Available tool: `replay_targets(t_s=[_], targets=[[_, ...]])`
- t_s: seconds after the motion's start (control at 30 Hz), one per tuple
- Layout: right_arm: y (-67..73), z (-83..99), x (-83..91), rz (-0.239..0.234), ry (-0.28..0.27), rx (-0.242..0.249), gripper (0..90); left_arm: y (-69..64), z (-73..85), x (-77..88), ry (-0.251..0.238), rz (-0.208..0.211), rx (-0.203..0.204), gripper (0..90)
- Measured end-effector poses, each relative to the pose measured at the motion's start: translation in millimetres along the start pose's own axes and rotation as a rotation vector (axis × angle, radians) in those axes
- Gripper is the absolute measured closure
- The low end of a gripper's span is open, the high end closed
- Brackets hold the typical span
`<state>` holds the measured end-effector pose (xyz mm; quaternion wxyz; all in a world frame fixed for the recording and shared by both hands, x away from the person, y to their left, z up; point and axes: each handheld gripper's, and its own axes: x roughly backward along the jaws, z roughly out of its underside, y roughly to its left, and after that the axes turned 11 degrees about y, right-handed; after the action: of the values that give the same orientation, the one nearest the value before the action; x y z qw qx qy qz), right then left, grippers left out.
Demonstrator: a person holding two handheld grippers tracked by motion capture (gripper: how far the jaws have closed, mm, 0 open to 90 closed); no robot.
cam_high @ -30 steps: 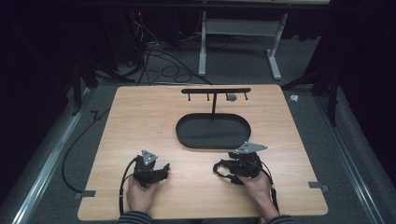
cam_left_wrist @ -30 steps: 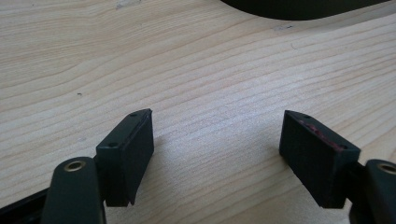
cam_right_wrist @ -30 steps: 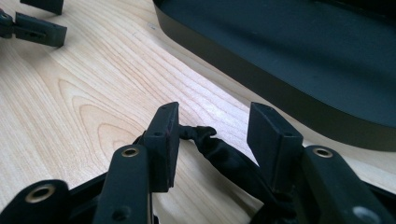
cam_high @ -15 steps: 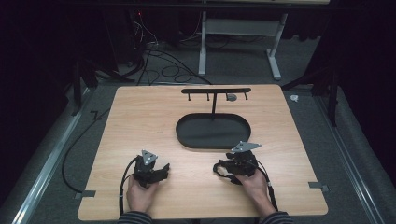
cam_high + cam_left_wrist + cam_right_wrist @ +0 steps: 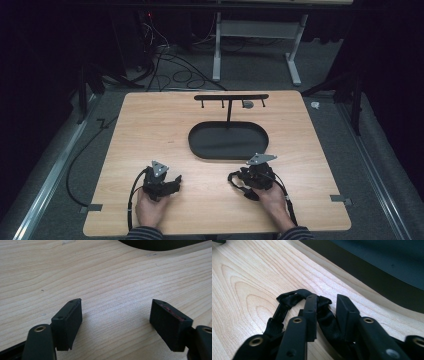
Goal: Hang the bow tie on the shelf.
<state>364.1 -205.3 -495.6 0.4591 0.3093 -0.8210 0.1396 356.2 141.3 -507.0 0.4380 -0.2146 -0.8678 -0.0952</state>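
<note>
On the wooden table (image 5: 150, 125), my right gripper (image 5: 239, 179) lies low in a hand, just in front of the black oval tray (image 5: 192, 142). A black fabric strap with a buckle (image 5: 284, 307) loops over one jaw and runs down between both. The jaws of my right gripper (image 5: 327, 307) have just been closing and now pinch the strap. My left gripper (image 5: 174, 181) rests on the wood to the left. The jaws of my left gripper (image 5: 116, 322) stand wide apart with only bare table between them.
A black T-shaped stand with hooks (image 5: 229, 112) rises from the tray's far side, and a small grey thing (image 5: 247, 104) hangs from its bar. The tray's edge (image 5: 374, 272) runs close ahead of the right jaws. Cables trail from both grippers toward the front edge.
The right gripper has edged slightly to the left beside the tray. The left hand and its gripper have kept still.
</note>
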Motion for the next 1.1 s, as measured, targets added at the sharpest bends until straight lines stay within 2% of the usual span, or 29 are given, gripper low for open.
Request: replay_targets(t_s=[0.13, 0.3, 0.4, 0.53, 0.7, 0.8, 1.1], targets=[[1.5, 0.1, 0.5, 0.007, 0.007, 0.013, 80.4, 0.4, 0.1, 0.0, -0.002, 0.0, 0.007, 26.6], [3.6, 0.2, 2.8, 0.021, 0.005, 0.032, 82.2, 0.7, 0.1, 0.0, -0.003, -0.003, 0.009, 26.9], [3.6, 1.4, 13.7, 0.024, -0.027, 0.026, 82.7, 0.5, 0.1, 0.0, -0.001, -0.004, 0.008, 26.8], [0.8, 3.2, 20.1, 0.023, -0.042, 0.012, 83.0, 0.4, 0.0, 0.0, -0.001, -0.004, 0.007, 26.7], [-3.7, 4.3, 29.4, 0.004, -0.103, -0.02, 83.2, -0.1, -0.1, -0.1, 0.0, -0.006, 0.004, 26.3], [-4.3, 2.3, 32.6, 0.005, -0.115, -0.014, 83.1, -0.1, 0.0, -0.1, 0.001, -0.006, 0.003, 26.1], [-12.8, -4.7, 60.1, 0.012, -0.189, -0.028, 83.1, -0.1, -0.1, -0.1, 0.001, -0.004, 0.003, 26.0]])
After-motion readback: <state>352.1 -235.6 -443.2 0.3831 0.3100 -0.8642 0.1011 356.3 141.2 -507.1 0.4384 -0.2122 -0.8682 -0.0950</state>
